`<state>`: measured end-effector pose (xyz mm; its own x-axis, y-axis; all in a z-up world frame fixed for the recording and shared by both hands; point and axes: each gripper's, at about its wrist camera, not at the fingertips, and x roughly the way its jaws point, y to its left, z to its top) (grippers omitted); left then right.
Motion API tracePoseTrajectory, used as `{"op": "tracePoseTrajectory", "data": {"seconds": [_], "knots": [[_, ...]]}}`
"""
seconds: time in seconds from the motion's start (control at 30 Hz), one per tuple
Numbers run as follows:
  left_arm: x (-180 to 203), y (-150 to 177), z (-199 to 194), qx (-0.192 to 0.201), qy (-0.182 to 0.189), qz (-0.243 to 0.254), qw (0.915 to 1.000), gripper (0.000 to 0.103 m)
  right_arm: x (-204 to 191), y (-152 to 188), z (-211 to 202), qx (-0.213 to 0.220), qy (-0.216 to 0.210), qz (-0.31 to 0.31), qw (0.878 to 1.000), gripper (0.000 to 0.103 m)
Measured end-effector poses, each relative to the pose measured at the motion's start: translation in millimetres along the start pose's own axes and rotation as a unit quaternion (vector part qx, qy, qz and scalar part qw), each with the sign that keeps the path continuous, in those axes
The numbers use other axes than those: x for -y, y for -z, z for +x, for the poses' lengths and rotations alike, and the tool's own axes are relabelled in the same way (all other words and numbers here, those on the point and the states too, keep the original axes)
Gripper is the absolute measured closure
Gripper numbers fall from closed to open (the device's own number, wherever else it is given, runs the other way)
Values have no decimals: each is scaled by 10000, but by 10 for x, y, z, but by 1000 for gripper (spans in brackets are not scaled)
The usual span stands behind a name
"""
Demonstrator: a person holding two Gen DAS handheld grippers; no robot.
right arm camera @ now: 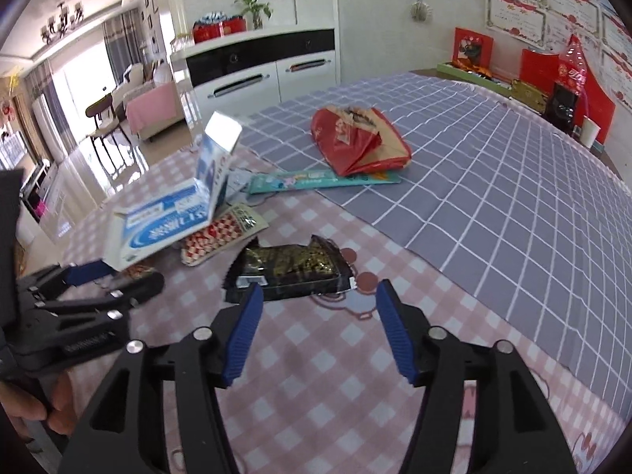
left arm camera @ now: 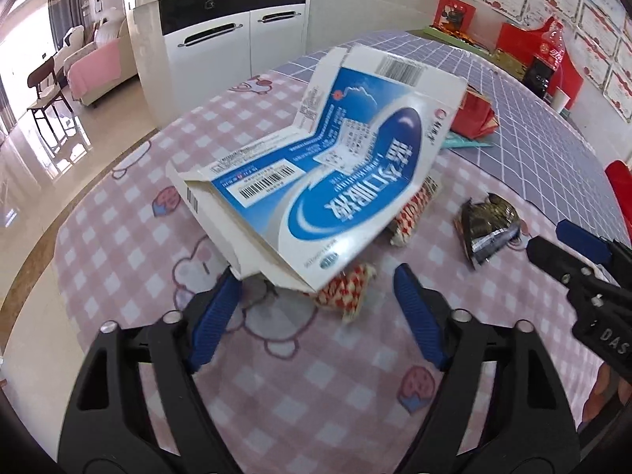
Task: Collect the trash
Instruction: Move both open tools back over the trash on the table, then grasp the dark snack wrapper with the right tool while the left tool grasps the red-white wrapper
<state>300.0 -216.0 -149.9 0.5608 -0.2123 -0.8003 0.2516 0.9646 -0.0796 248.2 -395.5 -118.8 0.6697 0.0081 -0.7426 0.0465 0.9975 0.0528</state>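
A flattened blue and white carton (left arm camera: 316,166) lies tilted on red-and-white checked wrappers (left arm camera: 347,296) on the pink checked cloth; it also shows in the right wrist view (right arm camera: 173,217). My left gripper (left arm camera: 316,280) is open, its fingertips at the carton's near edge. A dark snack wrapper (right arm camera: 288,272) lies flat just in front of my right gripper (right arm camera: 318,292), which is open and empty. The dark wrapper shows in the left wrist view (left arm camera: 486,225) too, with the right gripper's fingers (left arm camera: 580,241) beside it.
A red bag (right arm camera: 355,138) and a teal packet (right arm camera: 316,181) lie farther back on the purple grid cloth (right arm camera: 513,197). Red boxes and a cola bottle (right arm camera: 568,79) stand along the far wall. The table edge (left arm camera: 98,181) drops to the floor on the left.
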Motion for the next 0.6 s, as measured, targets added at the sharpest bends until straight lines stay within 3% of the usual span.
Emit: {"op": "tracePoseTrajectory", "data": {"seconds": [0.13, 0.2, 0.3, 0.53, 0.57, 0.6], "knots": [[32, -4, 21, 76, -122, 214, 9997, 40, 39, -60, 171, -124, -48, 73, 9999, 38], [58, 23, 15, 147, -178, 393, 9990, 53, 38, -83, 244, -154, -117, 111, 9998, 37], [64, 27, 10, 210, -76, 426, 9988, 68, 18, -110, 331, -178, -214, 129, 9995, 34], [-70, 61, -53, 197, 435, 240, 9986, 81, -65, -153, 423, -258, -310, 109, 9991, 33], [-110, 69, -62, 166, 563, 151, 9982, 83, -94, -153, 428, -270, -283, 52, 9992, 36], [-151, 77, -68, 136, 693, 67, 9975, 84, -126, -152, 429, -274, -217, -23, 9994, 47]]}}
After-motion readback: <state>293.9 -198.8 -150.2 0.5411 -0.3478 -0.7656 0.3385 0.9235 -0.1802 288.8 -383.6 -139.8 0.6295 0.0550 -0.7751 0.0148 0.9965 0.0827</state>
